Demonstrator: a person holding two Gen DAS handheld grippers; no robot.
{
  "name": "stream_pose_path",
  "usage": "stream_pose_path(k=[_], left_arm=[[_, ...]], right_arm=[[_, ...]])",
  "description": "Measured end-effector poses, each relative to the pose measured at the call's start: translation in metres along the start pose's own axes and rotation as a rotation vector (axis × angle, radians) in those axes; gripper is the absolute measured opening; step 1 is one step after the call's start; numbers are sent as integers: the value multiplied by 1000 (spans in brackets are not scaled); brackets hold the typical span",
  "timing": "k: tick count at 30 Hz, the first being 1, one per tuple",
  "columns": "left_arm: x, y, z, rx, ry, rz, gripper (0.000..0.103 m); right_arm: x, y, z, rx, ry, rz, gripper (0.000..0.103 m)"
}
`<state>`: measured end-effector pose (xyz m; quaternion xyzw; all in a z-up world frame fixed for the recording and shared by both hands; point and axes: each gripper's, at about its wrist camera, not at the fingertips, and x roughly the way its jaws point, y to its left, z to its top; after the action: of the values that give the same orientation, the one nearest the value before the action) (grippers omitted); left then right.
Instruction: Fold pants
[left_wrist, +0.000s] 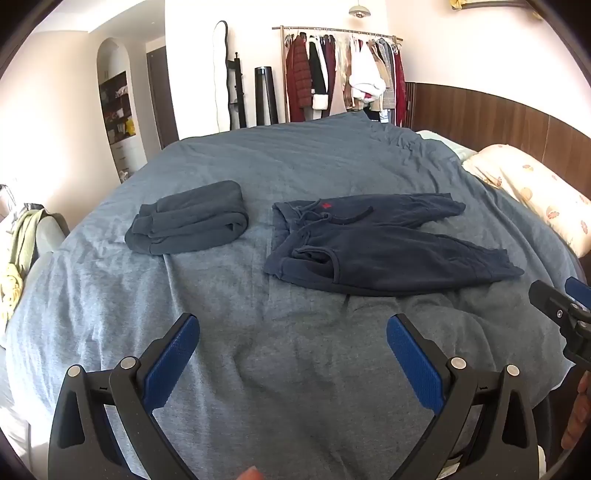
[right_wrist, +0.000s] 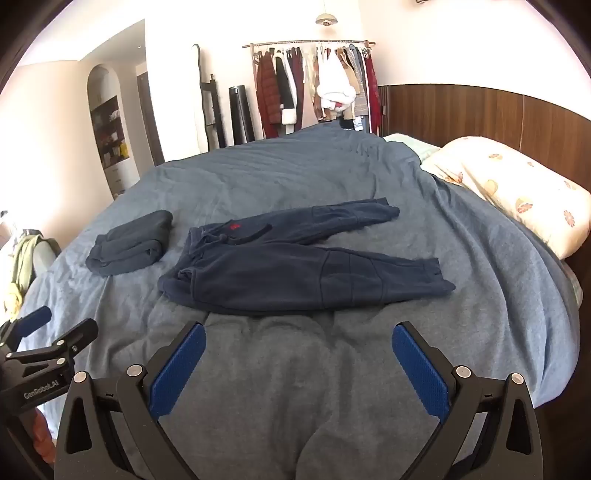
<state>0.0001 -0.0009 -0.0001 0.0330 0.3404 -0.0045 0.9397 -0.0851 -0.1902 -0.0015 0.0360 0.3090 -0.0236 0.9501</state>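
Observation:
Dark navy pants (left_wrist: 384, 247) lie unfolded on the blue bed cover, waistband to the left, two legs spread apart to the right; they also show in the right wrist view (right_wrist: 295, 269). A small red logo sits near the waistband. My left gripper (left_wrist: 291, 332) is open and empty, hovering over the cover in front of the pants. My right gripper (right_wrist: 297, 339) is open and empty, just short of the near leg. The right gripper also shows at the left wrist view's right edge (left_wrist: 561, 306), the left gripper at the right wrist view's left edge (right_wrist: 40, 332).
A folded grey-blue garment (left_wrist: 188, 218) lies left of the pants, also in the right wrist view (right_wrist: 131, 242). A floral pillow (right_wrist: 517, 192) lies at the right against a wooden headboard. A clothes rack (left_wrist: 340, 74) stands beyond the bed. Clothes hang at the left bed edge (left_wrist: 18, 251).

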Motion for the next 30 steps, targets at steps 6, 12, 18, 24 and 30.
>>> stream_pose_path(k=[6,12,18,24,30], left_arm=[[0,-1,2,-2,-8,-31,103],[-12,2,6,-8,-36,-28,103],[-19,4,11,-19,-65,-22,103],[-26,4,14,-17,-93,-17,103],[-28,6,15,-25,-102,-20,103]], right_arm=[[0,-1,-1,1,-5,0,103],[-6,0,7,0,-11,5,103],[-8,2,3,-7,-29,10,103],[-9,4,4,-12,-38,18,103],[-9,5,5,-14,-40,20,103]])
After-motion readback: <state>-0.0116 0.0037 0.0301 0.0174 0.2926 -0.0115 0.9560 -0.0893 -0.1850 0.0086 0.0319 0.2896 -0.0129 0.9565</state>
